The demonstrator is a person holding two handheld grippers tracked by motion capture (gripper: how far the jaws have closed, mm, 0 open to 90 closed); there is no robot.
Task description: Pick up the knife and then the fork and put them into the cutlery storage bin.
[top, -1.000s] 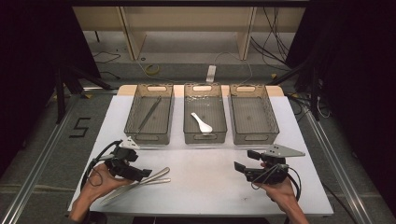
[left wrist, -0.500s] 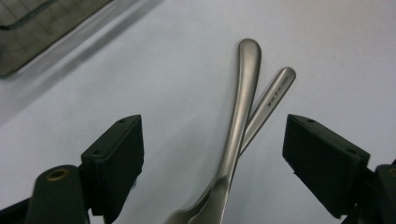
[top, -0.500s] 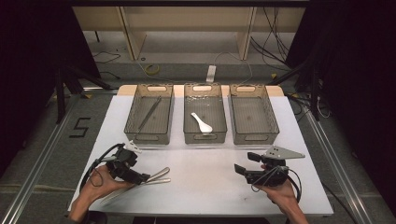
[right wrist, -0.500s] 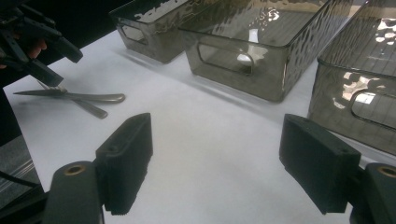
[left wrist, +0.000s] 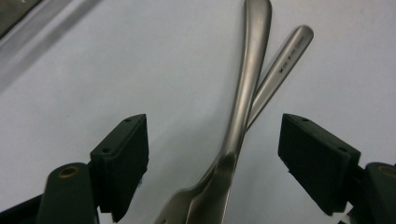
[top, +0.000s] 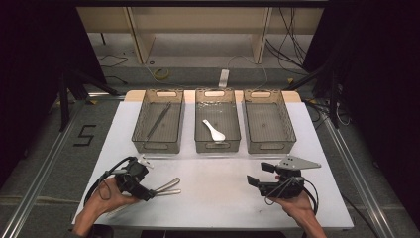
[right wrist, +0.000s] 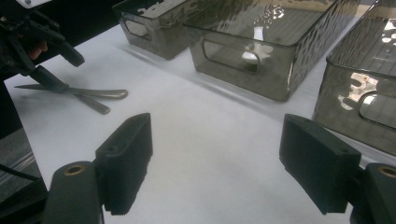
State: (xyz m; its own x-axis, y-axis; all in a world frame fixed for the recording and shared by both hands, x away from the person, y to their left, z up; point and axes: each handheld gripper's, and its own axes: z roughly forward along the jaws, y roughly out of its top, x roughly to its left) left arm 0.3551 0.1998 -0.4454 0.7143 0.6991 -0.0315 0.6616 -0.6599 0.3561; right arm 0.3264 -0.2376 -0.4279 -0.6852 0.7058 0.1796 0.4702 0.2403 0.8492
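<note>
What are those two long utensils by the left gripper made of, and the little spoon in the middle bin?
The two utensils look like brushed steel: grey, smooth, with long soft highlights along the handles. The spoon looks like glossy white ceramic or plastic; the pictures cannot settle which. The middle bin seems smoky see-through plastic, since the spoon shows through its wall.

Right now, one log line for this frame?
left tongs: open, just closing around two metal utensils | right tongs: open, idle | bins: untouched
</note>
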